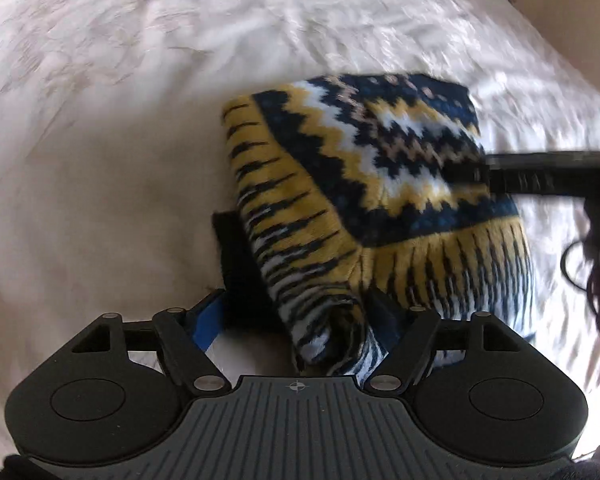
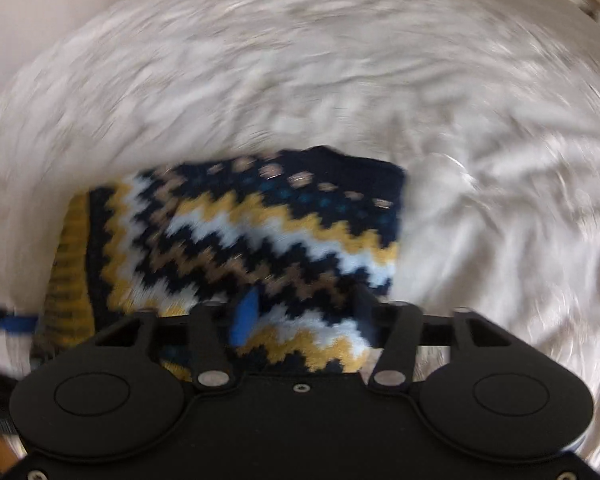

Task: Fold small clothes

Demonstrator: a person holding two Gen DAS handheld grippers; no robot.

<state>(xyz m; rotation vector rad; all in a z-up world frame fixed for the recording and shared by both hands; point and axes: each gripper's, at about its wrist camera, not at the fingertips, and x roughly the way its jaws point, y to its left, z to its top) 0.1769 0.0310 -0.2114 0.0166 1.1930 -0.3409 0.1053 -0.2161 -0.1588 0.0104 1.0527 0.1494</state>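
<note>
My knitted cloth point(image 1: 364, 184) — dark blue, yellow and white zigzags — is bunched up on the white bed sheet point(image 1: 100, 120). From my left tongs point(image 1: 300, 280) it spreads away toward one o'clock, and its striped near end hangs right down between the two fingers. The fingers sit on each side of that bunched end, partly spread. They look like they pinch it, but it is blurry, so this is my guess.

My right tongs point(image 2: 304, 312) have the cloth straight ahead at twelve o'clock, running off to ten o'clock. Its near edge lies between those fingers too, and I think they nip it.

In the left view my right tongs point(image 1: 500, 176) poke in from three o'clock, over the far part of the cloth.

The cloth's long way seems to run from my left tongs out to its far edge at one o'clock. Both tongs are at the cloth — neither is nearer. I think the next move is a lift and a fold over.
</note>
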